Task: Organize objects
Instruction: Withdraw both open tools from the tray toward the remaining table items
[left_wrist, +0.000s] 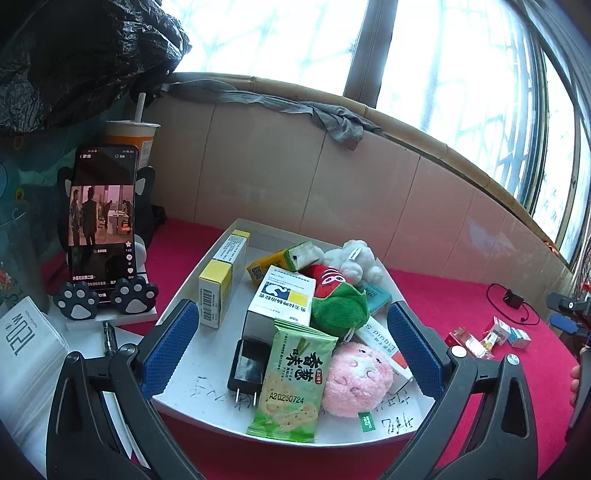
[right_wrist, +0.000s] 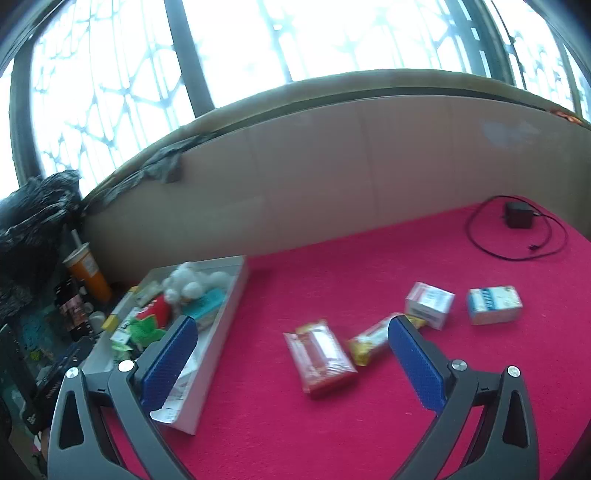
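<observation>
Both the left gripper (left_wrist: 293, 354) and the right gripper (right_wrist: 293, 363) have their fingers spread wide, grasping nothing. The white tray (left_wrist: 184, 369) holds a green cracker packet (left_wrist: 291, 384), a pink plush ball (left_wrist: 356, 380), a charger (left_wrist: 247, 365), boxes and soft toys. Farther out on the red tabletop (right_wrist: 332, 266) lie a red packet (right_wrist: 319, 356), a yellow packet (right_wrist: 369, 341) and two small boxes (right_wrist: 430, 304).

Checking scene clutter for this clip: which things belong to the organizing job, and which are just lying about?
Job:
white tray holding boxes, snacks, plush toys
red snack packet
yellow snack packet
two small boxes on the red cloth

Lying about:
phone on paw stand
drink cup
black adapter with cable
black bag
</observation>
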